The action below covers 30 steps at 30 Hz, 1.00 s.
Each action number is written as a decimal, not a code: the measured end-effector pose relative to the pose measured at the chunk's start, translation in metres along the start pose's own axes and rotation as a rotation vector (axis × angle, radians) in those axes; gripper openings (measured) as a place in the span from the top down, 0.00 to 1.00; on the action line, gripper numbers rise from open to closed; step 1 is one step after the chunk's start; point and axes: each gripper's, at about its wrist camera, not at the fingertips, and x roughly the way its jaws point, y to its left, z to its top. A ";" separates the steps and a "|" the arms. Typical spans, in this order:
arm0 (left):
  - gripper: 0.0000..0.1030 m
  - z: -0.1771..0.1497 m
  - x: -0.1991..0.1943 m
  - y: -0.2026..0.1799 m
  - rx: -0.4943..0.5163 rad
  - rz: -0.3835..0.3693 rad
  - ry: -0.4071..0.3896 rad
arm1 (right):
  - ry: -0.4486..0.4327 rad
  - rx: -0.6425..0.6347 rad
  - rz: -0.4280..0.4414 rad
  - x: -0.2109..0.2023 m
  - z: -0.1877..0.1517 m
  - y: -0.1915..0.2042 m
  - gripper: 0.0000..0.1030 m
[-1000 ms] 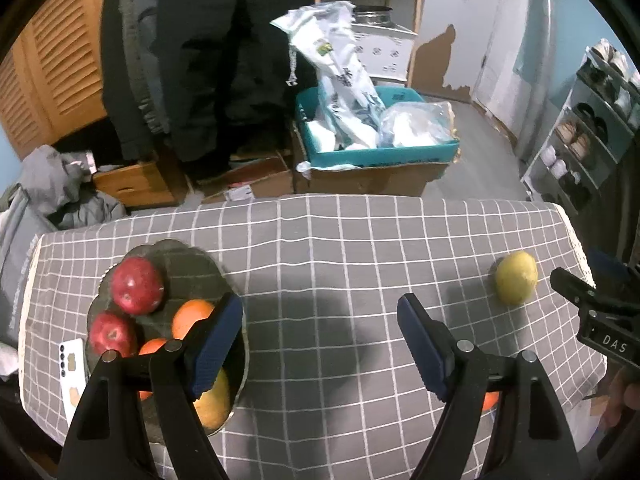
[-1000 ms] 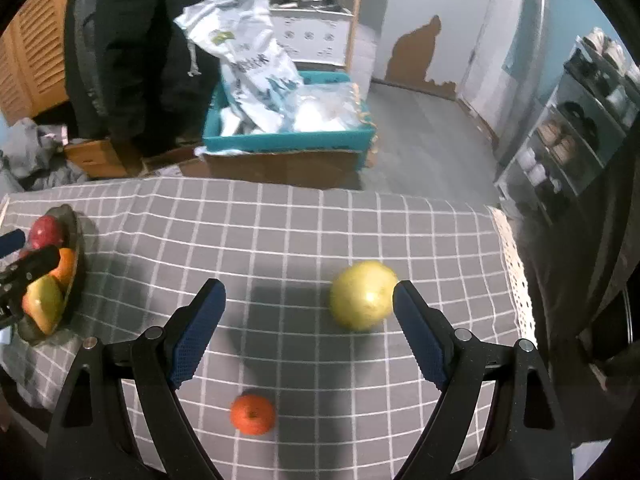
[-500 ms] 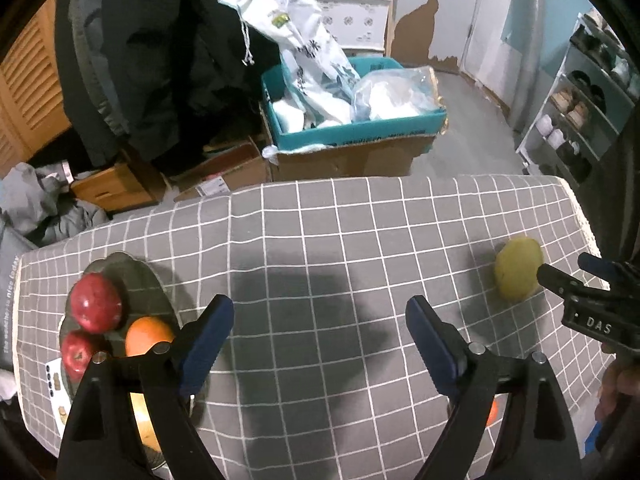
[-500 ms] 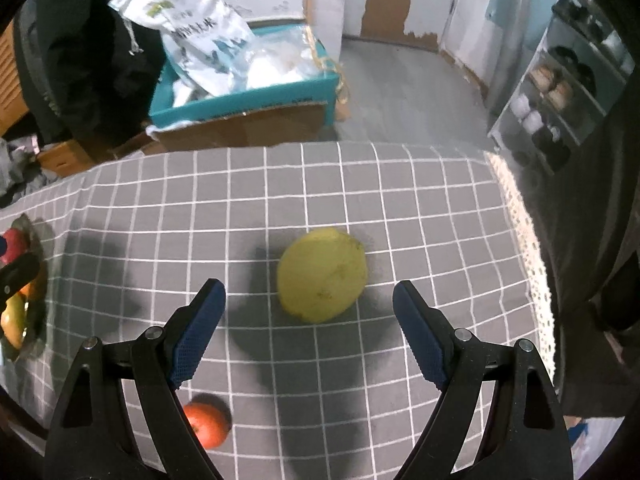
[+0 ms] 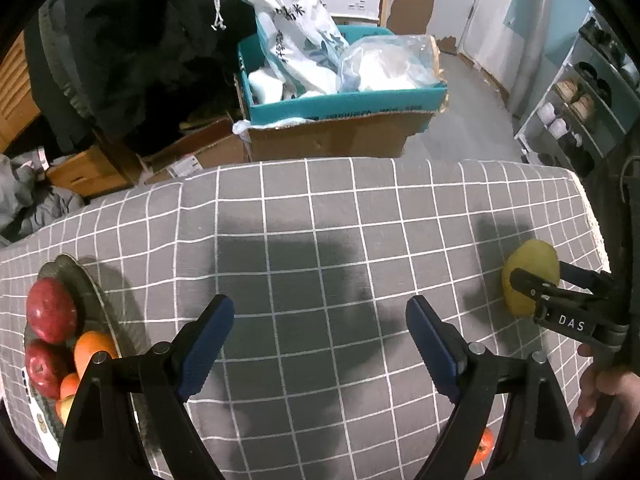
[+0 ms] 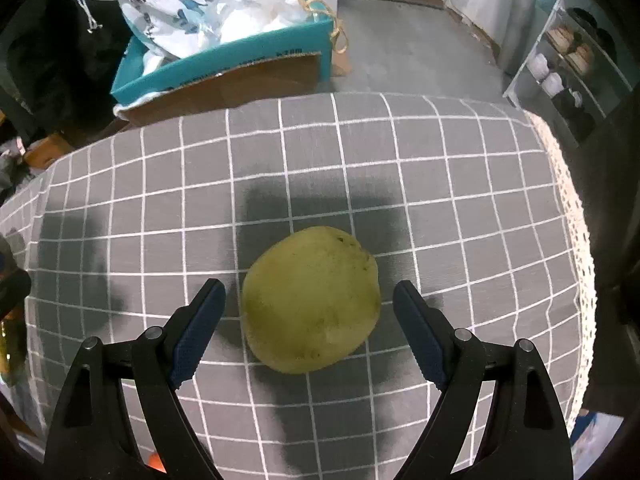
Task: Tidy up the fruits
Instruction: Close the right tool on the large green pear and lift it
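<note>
My desk (image 5: 320, 208), under a grey cloth checked with white lines, is the landmark for everything here. Beyond its far edge, on the floor, stands a cardboard box with a teal rim (image 5: 340, 120) stuffed with white plastic bags (image 5: 296, 36); to the far right of the desk is a white shoe rack (image 5: 576, 108).

On the desk's left end sits a dark fruit dish (image 5: 86, 284). In it lie two red apples (image 5: 51, 310), one behind the other, with an orange (image 5: 92, 350) beside them and smaller orange and yellowish fruit at the near rim, partly hidden by my gripper's arm.

Near the desk's right end lies the yellow-green pear (image 6: 312, 300), resting on the cloth. My right hand-held gripper (image 6: 310, 306) is tipped steeply down over it, its blue pads wide apart with the pear between them; neither pad touches the fruit, so it has hold of nothing. From the left view, that gripper's black fingers cross in front of the pear.

My left hand-held gripper (image 5: 320, 324) hangs over the bare middle of the desk, its jaws standing wide and empty.

At the desk's near right edge a small mandarin (image 5: 482, 446) peeks out from behind the left gripper's arm.
</note>
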 end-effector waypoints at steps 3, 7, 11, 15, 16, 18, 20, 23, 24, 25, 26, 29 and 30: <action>0.14 0.001 0.008 -0.001 0.001 0.000 0.015 | 0.003 0.006 0.008 0.005 0.000 -0.001 0.18; 0.14 0.002 0.017 -0.001 -0.007 -0.007 0.035 | 0.006 0.001 0.017 0.011 0.001 -0.002 0.18; 0.14 0.001 0.020 -0.003 -0.007 -0.010 0.044 | 0.029 0.002 0.026 0.019 0.000 -0.002 0.27; 0.14 -0.003 0.019 -0.006 0.004 -0.009 0.050 | 0.025 -0.009 0.020 0.017 -0.003 0.001 0.28; 0.14 -0.004 0.019 -0.007 0.006 -0.009 0.052 | 0.023 -0.014 0.018 0.017 -0.003 0.002 0.28; 0.14 -0.007 0.015 -0.008 0.012 -0.013 0.053 | 0.020 -0.021 0.016 0.014 -0.008 0.003 0.28; 0.14 -0.010 0.011 -0.009 0.006 -0.021 0.053 | 0.018 -0.028 0.019 0.010 -0.015 0.005 0.28; 0.14 -0.018 0.005 -0.011 -0.003 -0.053 0.060 | 0.007 -0.042 0.014 0.001 -0.027 0.008 0.28; 0.14 -0.021 0.002 -0.012 0.002 -0.056 0.060 | 0.004 -0.044 0.014 -0.002 -0.030 0.009 0.28; 0.14 -0.024 0.000 -0.014 0.007 -0.054 0.060 | 0.002 -0.047 0.015 -0.005 -0.033 0.009 0.28; 0.14 -0.028 -0.002 -0.016 0.012 -0.054 0.061 | -0.002 -0.049 0.013 -0.009 -0.036 0.009 0.28; 0.14 -0.038 -0.011 -0.019 0.016 -0.072 0.065 | -0.016 -0.043 0.017 -0.023 -0.049 0.007 0.28; 0.14 -0.041 -0.013 -0.020 0.015 -0.079 0.065 | -0.020 -0.041 0.016 -0.026 -0.051 0.007 0.28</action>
